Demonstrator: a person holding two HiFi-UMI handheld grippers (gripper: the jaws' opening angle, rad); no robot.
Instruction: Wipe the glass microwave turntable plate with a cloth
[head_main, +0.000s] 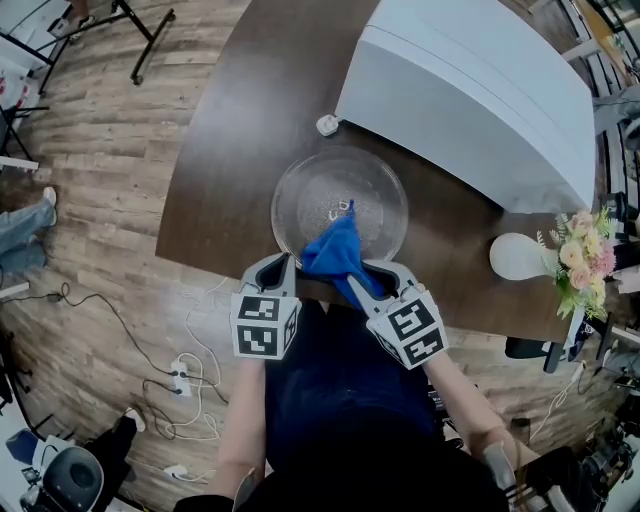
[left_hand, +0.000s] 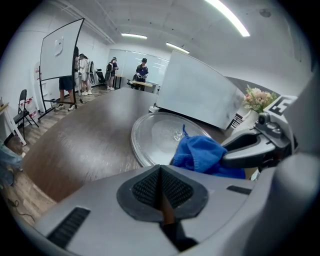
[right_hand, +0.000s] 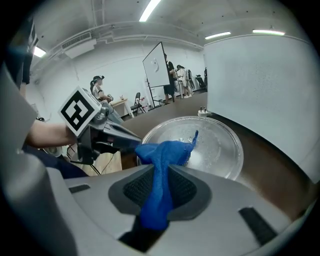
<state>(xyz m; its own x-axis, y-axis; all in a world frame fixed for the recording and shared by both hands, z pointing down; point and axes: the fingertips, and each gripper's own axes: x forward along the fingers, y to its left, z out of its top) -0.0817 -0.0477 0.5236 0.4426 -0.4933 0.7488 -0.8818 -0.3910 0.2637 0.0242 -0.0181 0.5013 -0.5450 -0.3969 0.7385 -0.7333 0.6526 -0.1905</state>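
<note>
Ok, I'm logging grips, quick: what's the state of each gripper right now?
Left gripper: shut, nothing between its jaws.
Right gripper: shut on the blue cloth.

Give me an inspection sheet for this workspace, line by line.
Surface: dark wood table.
Job's things: glass plate flat on the table; blue cloth draped over its near rim.
Clutter: white appliance, small white object, flowers.
Grippers: left gripper jaws shut, empty; right gripper jaws shut on the cloth.
Cables: power strip and cords on the floor.
Surroundings: people by a whiteboard.
</note>
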